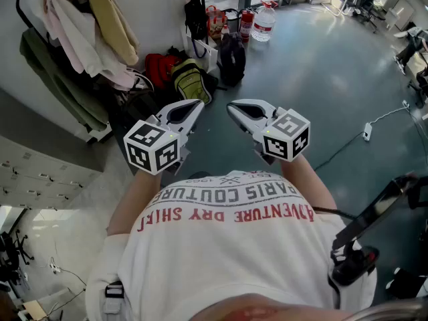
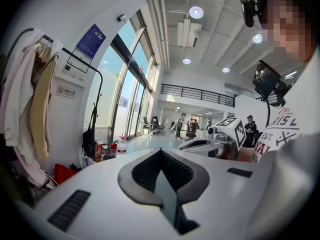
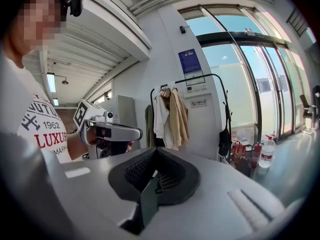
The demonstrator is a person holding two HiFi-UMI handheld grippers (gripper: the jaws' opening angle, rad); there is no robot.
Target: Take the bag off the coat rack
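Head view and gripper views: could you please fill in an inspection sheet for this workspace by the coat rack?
Surface: glossy grey floor.
Job's things: black bag hangs on the coat rack, beside clothes.
Clutter: red bag, green backpack, black backpack, fire extinguisher, water bottle on the floor.
Grippers: left gripper and right gripper shut, empty.
Cables: white cable, power strip.
Surroundings: glass doors; people far off.

L gripper (image 1: 190,107) & R gripper (image 1: 235,109) side by side, jaws together, empty, tilted slightly down.
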